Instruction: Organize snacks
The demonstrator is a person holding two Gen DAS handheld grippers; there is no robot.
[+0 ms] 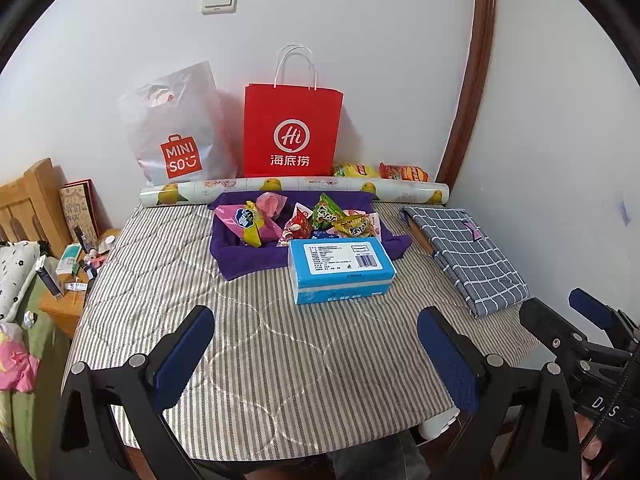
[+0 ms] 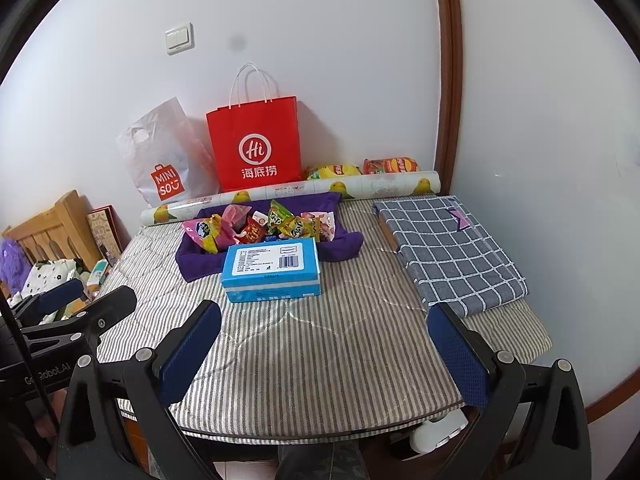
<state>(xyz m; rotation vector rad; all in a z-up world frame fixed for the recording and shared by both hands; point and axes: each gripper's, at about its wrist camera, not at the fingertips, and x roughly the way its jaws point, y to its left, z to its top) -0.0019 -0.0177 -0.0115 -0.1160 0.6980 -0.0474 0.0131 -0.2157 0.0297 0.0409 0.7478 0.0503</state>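
The snacks [image 1: 304, 220] are heaped in a purple cloth tray [image 1: 240, 258] at the desk's [image 1: 280, 360] far side, behind a blue box [image 1: 340, 270]. Both the left tool [image 1: 316, 360] and right tool [image 2: 324, 356] are held apart, empty, well short of it.

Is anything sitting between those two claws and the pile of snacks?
Yes. A blue tissue box lies on the striped table right before the purple tray of snack packets, between it and both open grippers, left gripper and right gripper.
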